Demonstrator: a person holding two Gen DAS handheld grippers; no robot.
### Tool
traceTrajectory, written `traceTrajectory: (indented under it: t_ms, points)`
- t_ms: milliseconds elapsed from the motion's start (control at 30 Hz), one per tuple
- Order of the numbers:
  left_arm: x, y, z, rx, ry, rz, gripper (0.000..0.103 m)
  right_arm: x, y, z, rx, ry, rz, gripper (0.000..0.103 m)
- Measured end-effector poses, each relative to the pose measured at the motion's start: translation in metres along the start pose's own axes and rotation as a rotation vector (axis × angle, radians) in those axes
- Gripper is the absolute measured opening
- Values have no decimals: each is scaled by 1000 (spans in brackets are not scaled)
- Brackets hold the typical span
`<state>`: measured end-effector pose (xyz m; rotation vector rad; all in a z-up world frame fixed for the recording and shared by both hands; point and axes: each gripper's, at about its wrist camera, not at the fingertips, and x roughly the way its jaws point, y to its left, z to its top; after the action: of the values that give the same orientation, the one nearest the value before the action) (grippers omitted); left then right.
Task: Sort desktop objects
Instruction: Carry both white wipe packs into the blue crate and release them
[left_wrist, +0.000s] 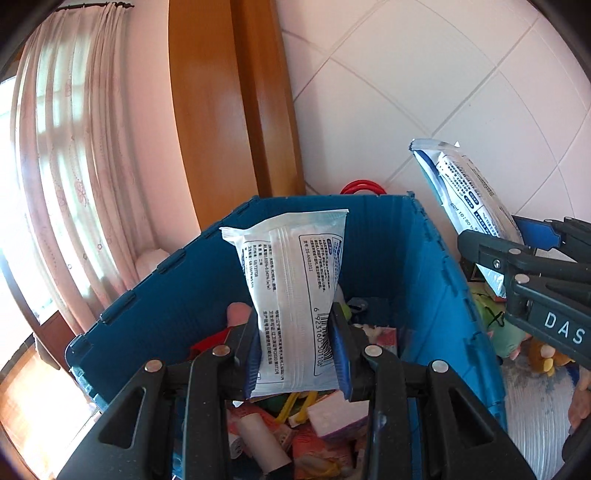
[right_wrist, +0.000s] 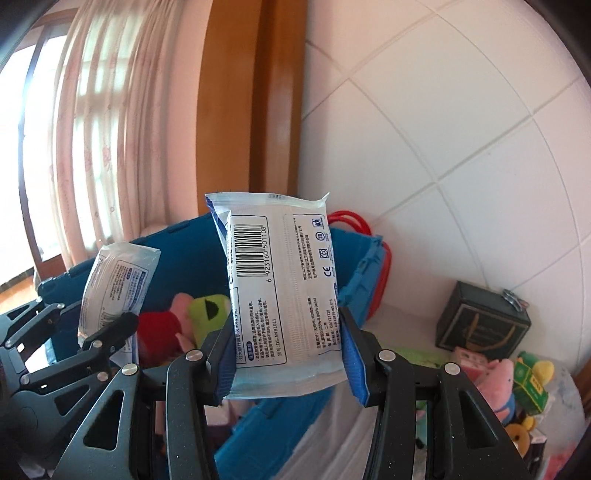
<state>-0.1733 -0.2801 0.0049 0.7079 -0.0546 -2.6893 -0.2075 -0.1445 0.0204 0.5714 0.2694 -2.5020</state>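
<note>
The left tongs (left_wrist: 295, 354) grip one wipes packet (left_wrist: 295, 295) above the blue crate (left_wrist: 177, 291); the right tongs (right_wrist: 290, 354) grip another wipes pack (right_wrist: 280, 291) near its right edge. Released there, I judge, it could miss the crate.

Looks like somebody's home, probably a bedroom or a kid's room. There's a window with a thin pinkish curtain (left_wrist: 70, 155) hanging off a rod, sunlight coming through it, and a pink painted wall next to a big varnished wooden door frame (right_wrist: 258, 96). The other wall is plain white tile (right_wrist: 443, 129). What really gives it away is the clutter: a blue plastic storage crate (left_wrist: 177, 291) stuffed with odds and ends, and plush toys (right_wrist: 495, 373) lying around on a white tabletop near a small dark gift box (right_wrist: 480, 321). Nothing office-like or shop-like about it.
</note>
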Motion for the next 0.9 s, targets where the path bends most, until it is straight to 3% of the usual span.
traceTrajectory:
  t_ms: [167,400,500,533,567,600,633,900]
  points:
    - [24,17,-8,-10,42,2,33,27,41,-1,-61,54,-9,48]
    - [36,30,-13,-43,70,-16,40,42,55,-3,-98,93,-44,48]
    - [33,31,-14,-41,62,-10,58,42,55,-3,-101,89,-65,51]
    - [33,34,-14,-40,58,-8,65,42,56,-2,-98,80,-68,54]
    - [32,33,-14,-39,55,-5,70,40,56,-2,-95,68,-75,72]
    - [31,34,-14,-39,54,-2,72,38,57,-1,-93,58,-83,98]
    - [31,35,-15,-38,54,-2,74,35,56,-1,-92,46,-91,103]
    - [25,39,-19,-54,59,-6,76,9,48,1,-68,-27,-126,103]
